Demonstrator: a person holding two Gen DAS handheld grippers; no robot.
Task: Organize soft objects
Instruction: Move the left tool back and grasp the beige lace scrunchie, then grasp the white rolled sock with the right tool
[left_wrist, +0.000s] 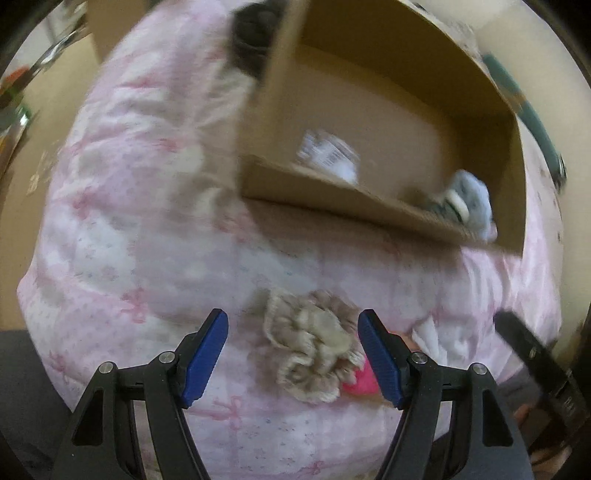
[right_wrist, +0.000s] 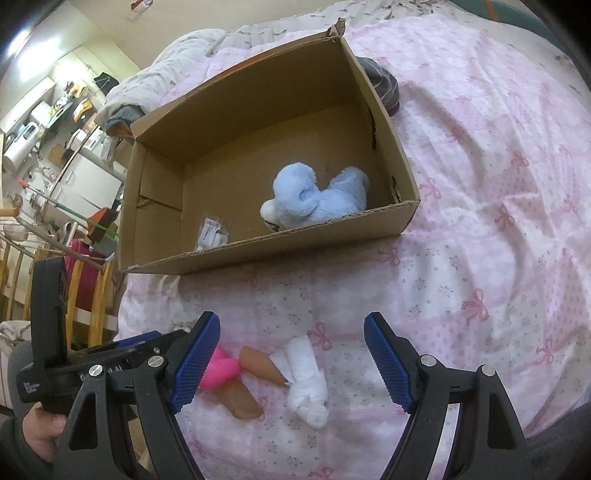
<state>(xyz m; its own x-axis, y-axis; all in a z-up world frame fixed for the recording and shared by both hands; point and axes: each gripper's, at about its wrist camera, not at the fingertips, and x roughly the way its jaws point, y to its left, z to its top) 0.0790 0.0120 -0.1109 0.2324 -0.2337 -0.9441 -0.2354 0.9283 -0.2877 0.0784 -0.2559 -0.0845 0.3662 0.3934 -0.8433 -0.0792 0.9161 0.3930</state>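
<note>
Left wrist view shows my left gripper (left_wrist: 293, 354) spread wide around a beige frilly scrunchie (left_wrist: 314, 354) on the pink quilt (left_wrist: 129, 240), untouched, while my right gripper (right_wrist: 291, 363) gapes empty above a white cloth doll (right_wrist: 306, 380), cardboard box (right_wrist: 277, 243) beyond.

One cardboard box (right_wrist: 207, 206) sits at twelve o'clock, holding one blue plush toy (right_wrist: 317, 199) and one small packet (right_wrist: 212, 234). On the bed (right_wrist: 480, 221) lie one beige frilly cloth (left_wrist: 314, 354), one pink toy (right_wrist: 219, 371), two brown pieces (right_wrist: 260, 363) and one white doll (right_wrist: 308, 384).
</note>
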